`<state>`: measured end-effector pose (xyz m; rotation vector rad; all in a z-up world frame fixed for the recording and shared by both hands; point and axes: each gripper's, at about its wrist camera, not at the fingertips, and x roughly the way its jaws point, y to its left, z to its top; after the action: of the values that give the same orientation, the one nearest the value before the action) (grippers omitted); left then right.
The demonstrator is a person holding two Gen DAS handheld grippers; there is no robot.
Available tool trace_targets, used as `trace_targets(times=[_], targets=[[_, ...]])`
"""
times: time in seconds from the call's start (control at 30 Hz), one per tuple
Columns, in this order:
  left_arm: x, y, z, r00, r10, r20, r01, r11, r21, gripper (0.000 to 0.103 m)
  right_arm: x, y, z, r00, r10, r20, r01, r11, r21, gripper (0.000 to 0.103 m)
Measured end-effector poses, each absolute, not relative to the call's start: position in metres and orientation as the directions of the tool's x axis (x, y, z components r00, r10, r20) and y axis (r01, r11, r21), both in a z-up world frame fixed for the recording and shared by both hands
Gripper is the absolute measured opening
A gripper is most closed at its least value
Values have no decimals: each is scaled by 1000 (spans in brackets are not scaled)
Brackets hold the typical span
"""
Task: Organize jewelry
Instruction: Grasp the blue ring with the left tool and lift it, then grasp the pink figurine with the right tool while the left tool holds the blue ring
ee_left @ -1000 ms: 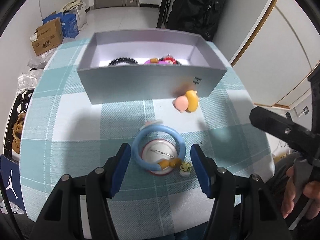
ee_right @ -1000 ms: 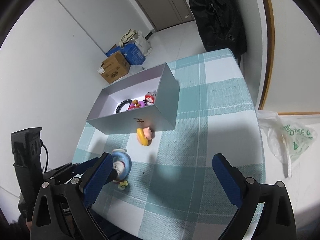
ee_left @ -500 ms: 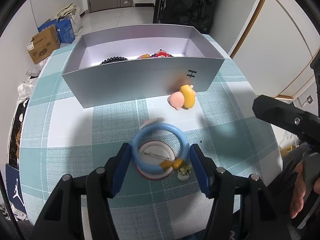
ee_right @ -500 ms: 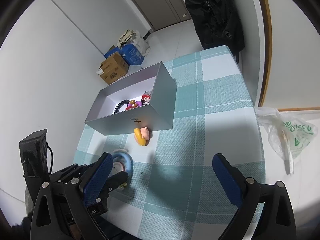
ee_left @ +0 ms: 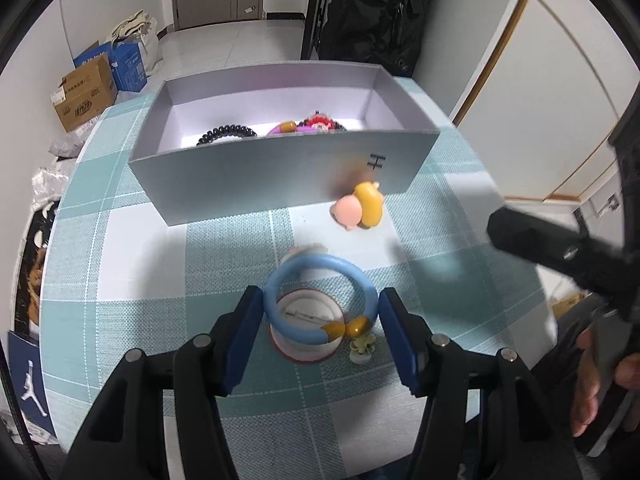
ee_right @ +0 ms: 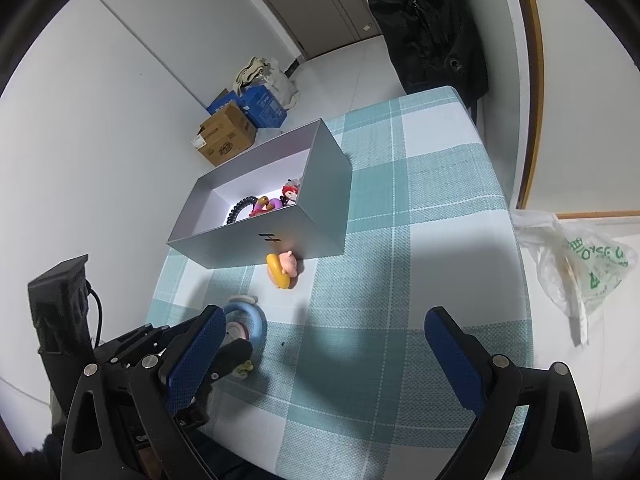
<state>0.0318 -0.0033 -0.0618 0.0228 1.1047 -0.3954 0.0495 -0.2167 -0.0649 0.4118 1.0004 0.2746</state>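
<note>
1. left gripper (ee_left: 320, 320) is spread open with its two blue pads either side of the blue bangle (ee_left: 320, 300). the left pad looks right up against the ring and the right one is just beside it, so it's straddling, not squeezing yet.
2. the bangle lies on top of a round white pin badge (ee_left: 306, 334) on the checked tablecloth (ee_left: 120, 264), with a tiny flower charm (ee_left: 362, 347) just beside its amber bit. probably why the jaws are set so wide: take the ring across its full width and leave the badge behind.
3. right gripper (ee_right: 324, 356) is wide open too, holding nothing, off to the side over bare cloth. my guess is it's waiting its turn.
4. the grey box (ee_left: 260, 176) sits farther back on the table, already holding a black coil hair tie (ee_left: 226, 134) and a few colourful pieces, so that's clearly the drop spot.
5. a pink and yellow figure charm (ee_left: 360, 210) lies right by the box's front wall, still outside.
</note>
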Motion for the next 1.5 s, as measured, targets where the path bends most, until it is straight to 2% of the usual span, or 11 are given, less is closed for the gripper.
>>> trace_targets(times=[0.43,0.9,1.17,1.23,1.5], targets=[[41,44,-36,433,-438,-788,188,898,-397,53,53,-209,-73,491,398,-775,-36,898,439,100],[48,75,-38,417,-485,-769,105,866,-489,53,63,-193,-78,457,433,-776,-75,889,452,100],[48,85,-38,413,-501,-761,96,855,-510,53,78,-175,-82,441,442,-781,-101,889,446,84],[49,88,-37,416,-501,-759,93,854,-512,53,82,-170,-86,425,445,-789,-106,889,445,76],[52,90,-39,401,-511,-760,95,849,-520,53,95,-158,-91,439,397,-806,-97,913,396,68]])
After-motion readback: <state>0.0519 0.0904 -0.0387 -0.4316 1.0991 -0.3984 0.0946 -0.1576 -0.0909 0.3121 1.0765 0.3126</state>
